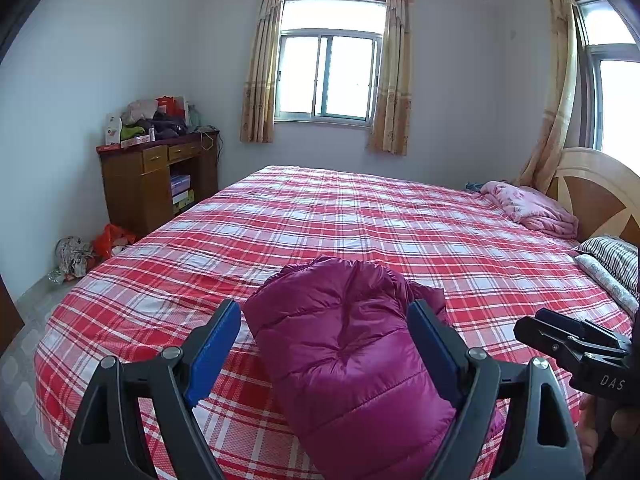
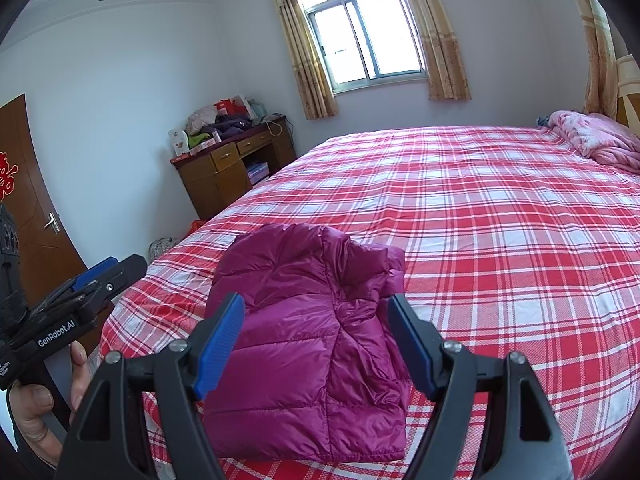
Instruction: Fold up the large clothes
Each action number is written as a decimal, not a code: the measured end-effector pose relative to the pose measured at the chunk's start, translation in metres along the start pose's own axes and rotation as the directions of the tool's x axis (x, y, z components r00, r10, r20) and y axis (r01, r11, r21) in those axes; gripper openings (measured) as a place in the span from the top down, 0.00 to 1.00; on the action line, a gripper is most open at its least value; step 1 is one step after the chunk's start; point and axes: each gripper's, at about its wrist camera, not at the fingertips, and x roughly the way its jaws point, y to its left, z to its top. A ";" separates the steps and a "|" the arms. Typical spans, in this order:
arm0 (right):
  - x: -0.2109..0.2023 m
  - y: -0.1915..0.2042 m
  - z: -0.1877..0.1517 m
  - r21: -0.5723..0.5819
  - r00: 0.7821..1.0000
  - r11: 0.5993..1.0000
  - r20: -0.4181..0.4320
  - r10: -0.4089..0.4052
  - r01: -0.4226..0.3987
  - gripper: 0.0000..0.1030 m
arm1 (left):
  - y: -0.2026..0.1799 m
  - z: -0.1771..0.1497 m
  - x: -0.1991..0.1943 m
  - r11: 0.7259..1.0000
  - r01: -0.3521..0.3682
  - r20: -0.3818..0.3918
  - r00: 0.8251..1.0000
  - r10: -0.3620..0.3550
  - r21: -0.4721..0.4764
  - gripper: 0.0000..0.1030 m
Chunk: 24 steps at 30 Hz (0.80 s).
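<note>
A magenta quilted down jacket (image 1: 352,356) lies folded into a compact bundle near the front edge of the bed (image 1: 360,216). It also shows in the right wrist view (image 2: 308,332). My left gripper (image 1: 324,344) is open, its blue pads either side of the bundle, holding nothing. My right gripper (image 2: 316,340) is open above the jacket, also empty. The right gripper shows at the right edge of the left wrist view (image 1: 560,336), and the left gripper at the left edge of the right wrist view (image 2: 108,272).
The bed has a red and white plaid sheet (image 2: 480,220). A pink blanket (image 1: 528,208) and striped pillow (image 1: 612,256) lie by the wooden headboard (image 1: 592,184). A cluttered wooden desk (image 1: 156,176) stands at the far left wall. Bags (image 1: 88,248) lie on the floor. A door (image 2: 32,208) stands at the left.
</note>
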 end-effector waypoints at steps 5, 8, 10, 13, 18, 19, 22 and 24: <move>0.000 0.000 -0.001 -0.002 1.000 1.000 -0.002 0.001 -0.001 0.25 | -0.002 0.000 0.000 1.000 -0.001 0.001 1.000 0.001 0.006 0.17; 0.001 0.000 -0.003 -0.006 1.000 1.000 -0.004 0.002 -0.002 0.25 | -0.003 0.000 0.000 1.000 -0.012 0.005 1.000 0.012 0.009 0.17; 0.001 0.001 -0.003 -0.009 1.000 1.000 -0.003 0.002 -0.002 0.25 | -0.004 0.000 0.000 1.000 -0.014 0.006 1.000 0.013 0.013 0.17; 0.001 0.001 -0.003 -0.011 1.000 1.000 -0.002 0.003 -0.003 0.25 | -0.005 -0.001 0.001 0.999 -0.030 0.005 1.000 0.030 0.022 0.17; 0.001 0.002 -0.003 -0.010 1.000 1.000 -0.003 0.003 -0.003 0.25 | -0.007 -0.003 0.005 0.998 -0.046 -0.004 0.999 0.046 0.036 0.17; 0.001 0.002 -0.003 -0.010 1.000 1.000 -0.003 0.003 -0.003 0.25 | -0.007 -0.003 0.005 0.998 -0.047 -0.005 0.999 0.047 0.037 0.17; 0.001 0.002 -0.004 -0.010 1.000 1.000 -0.004 0.003 -0.003 0.25 | -0.008 -0.004 0.006 0.998 -0.057 -0.006 0.998 0.057 0.040 0.17; 0.001 0.002 -0.004 -0.010 1.000 1.000 -0.005 0.004 -0.004 0.25 | -0.007 -0.005 0.006 0.997 -0.064 -0.009 0.998 0.064 0.043 0.17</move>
